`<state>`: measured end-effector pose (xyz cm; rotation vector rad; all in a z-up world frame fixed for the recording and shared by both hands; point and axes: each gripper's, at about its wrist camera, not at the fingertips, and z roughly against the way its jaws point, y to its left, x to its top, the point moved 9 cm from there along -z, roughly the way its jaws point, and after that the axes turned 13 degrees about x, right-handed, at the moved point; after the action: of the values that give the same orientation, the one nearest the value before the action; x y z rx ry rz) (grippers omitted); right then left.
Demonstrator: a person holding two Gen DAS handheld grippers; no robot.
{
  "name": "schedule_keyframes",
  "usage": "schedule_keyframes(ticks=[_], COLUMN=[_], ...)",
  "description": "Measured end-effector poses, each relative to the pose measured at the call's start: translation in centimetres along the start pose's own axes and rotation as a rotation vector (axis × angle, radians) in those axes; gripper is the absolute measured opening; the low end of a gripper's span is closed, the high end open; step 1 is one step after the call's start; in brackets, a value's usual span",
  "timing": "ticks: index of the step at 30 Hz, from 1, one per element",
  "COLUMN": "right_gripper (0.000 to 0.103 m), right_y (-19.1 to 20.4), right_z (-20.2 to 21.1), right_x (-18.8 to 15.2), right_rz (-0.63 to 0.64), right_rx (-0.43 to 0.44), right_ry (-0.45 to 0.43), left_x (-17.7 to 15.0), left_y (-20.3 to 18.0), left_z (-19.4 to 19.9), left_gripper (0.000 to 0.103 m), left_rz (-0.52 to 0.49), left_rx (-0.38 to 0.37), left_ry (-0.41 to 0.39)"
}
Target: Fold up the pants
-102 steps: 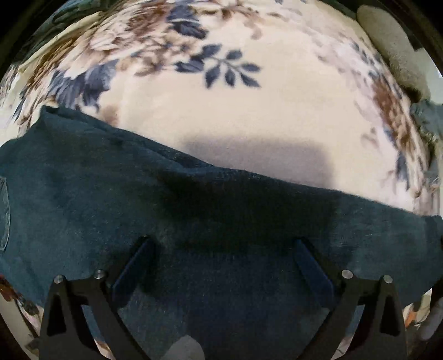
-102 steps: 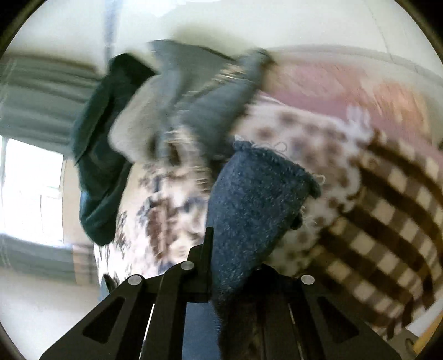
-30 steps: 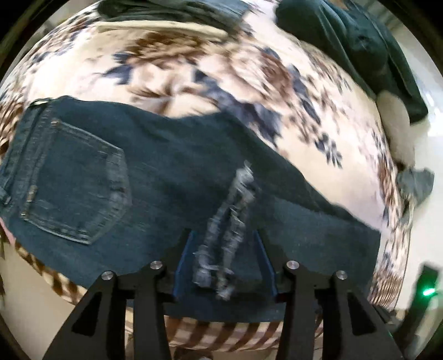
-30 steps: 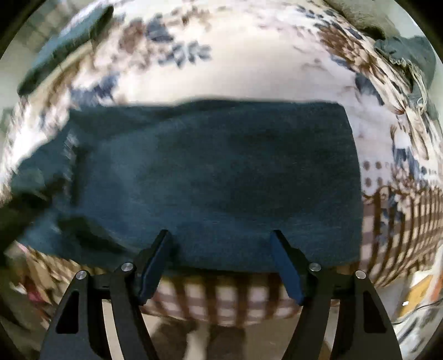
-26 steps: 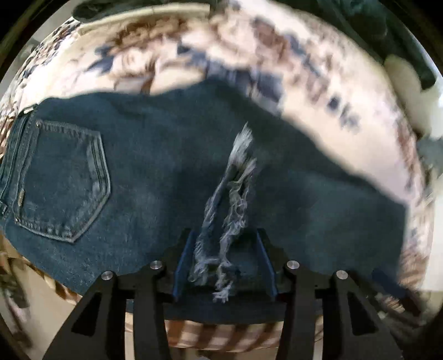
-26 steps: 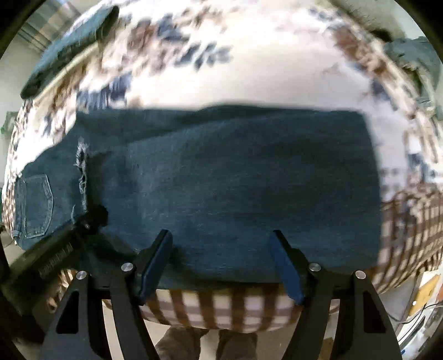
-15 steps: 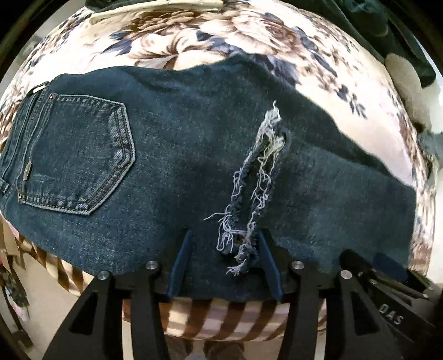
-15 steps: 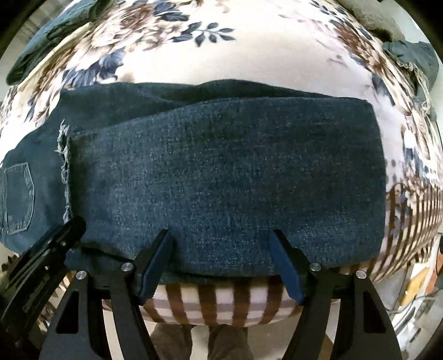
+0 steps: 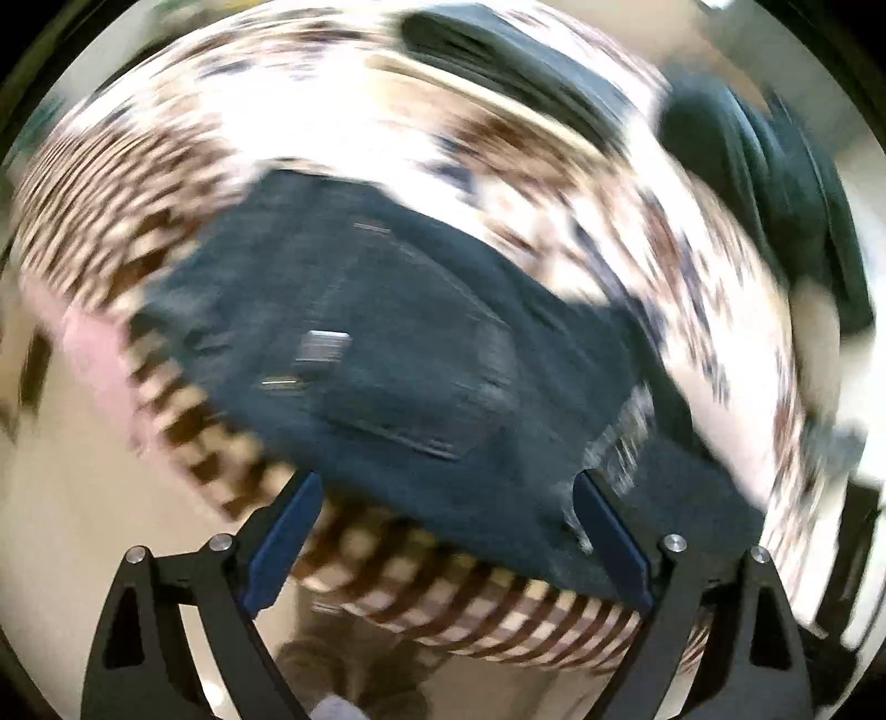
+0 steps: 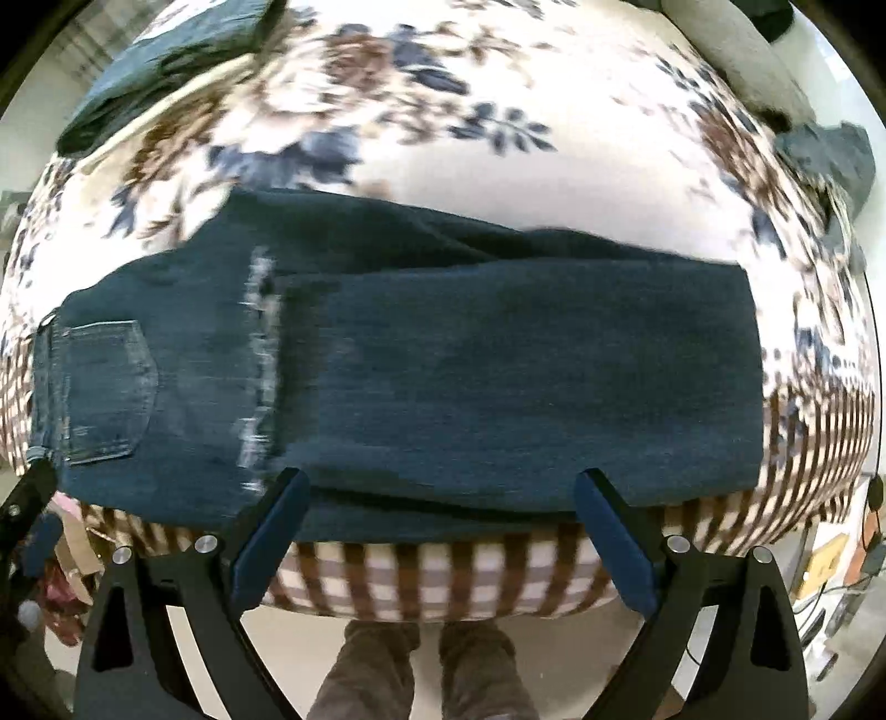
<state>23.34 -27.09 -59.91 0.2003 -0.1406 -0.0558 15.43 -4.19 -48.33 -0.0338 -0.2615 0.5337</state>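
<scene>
- The pants (image 10: 443, 376) lie across the near part of the bed (image 10: 554, 166), reaching from left to right along its near edge.
- Their pocket end (image 10: 105, 387) is at the left; the legs are folded back over themselves, with the frayed hems (image 10: 260, 365) lying just right of the pocket.
- The fold (image 10: 747, 376) is at the right end.
- A pile of clothes (image 10: 166, 50) lies at the far left of the bed, and more garments (image 10: 830, 149) at the far right.
- The right tool (image 10: 437, 526) sits at the near edge before the pants; the left tool (image 9: 443, 531) is near the pocket end.
</scene>
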Motion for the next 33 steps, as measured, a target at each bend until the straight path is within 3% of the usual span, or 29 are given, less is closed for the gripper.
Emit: schedule_keyframes(ticks=[2, 4, 6, 8, 10, 11, 13, 17, 22, 25, 28, 33], right_gripper=[0.094, 0.079, 0.079, 0.079, 0.079, 0.079, 0.079, 0.079, 0.079, 0.079, 0.079, 0.079], right_y=[1.2, 2.4, 3.5, 3.3, 3.4, 3.5, 3.6, 4.0, 3.9, 3.4, 3.0, 1.6], right_z=[-0.1, -0.8, -1.4, -2.1, -2.7, -2.9, -3.2, -3.2, -3.3, -2.8, -2.6, -2.5], right_x=[0.3, 0.8, 1.0, 1.7, 1.6, 1.6, 1.5, 1.5, 1.3, 1.6, 1.8, 2.1], right_rz=[0.013, 0.031, 0.040, 0.036, 0.033, 0.029, 0.025, 0.031, 0.013, 0.001, -0.009, -0.055], right_rx=[0.001, -0.008, -0.010, -0.015, -0.027, -0.029, -0.035, -0.044, -0.039, -0.034, -0.028, -0.003], right_ry=[-0.013, -0.004, 0.010, 0.017, 0.028, 0.033, 0.040, 0.034, 0.048, 0.037, 0.033, 0.033], left_x=[0.5, 1.2, 2.3, 3.3, 5.2, 5.7, 6.7, 8.1, 10.2, 11.0, 9.4, 8.3], left_y=[3.5, 6.7, 9.1, 9.9, 10.4, 10.4, 10.9, 10.2, 7.3, 8.8, 11.3, 12.5], left_z=[-0.1, -1.0, -2.4, -3.3, -4.3, -4.5, -5.3, -3.1, 1.2, -2.1, -7.0, -7.0], left_gripper=[0.092, 0.092, 0.087, 0.075, 0.046, 0.040, 0.015, 0.014, 0.014, 0.014, 0.014, 0.024], left_rz=[0.131, 0.246, 0.333, 0.378, 0.383, 0.381, 0.399, 0.368, 0.240, 0.278, 0.321, 0.371], left_rx=[-0.006, 0.000, -0.029, -0.070, -0.096, -0.100, -0.106, -0.175, -0.240, -0.206, -0.148, -0.227], left_ry=[0.017, 0.032, 0.054, 0.052, 0.012, -0.001, -0.022, -0.122, -0.280, -0.228, -0.099, -0.032])
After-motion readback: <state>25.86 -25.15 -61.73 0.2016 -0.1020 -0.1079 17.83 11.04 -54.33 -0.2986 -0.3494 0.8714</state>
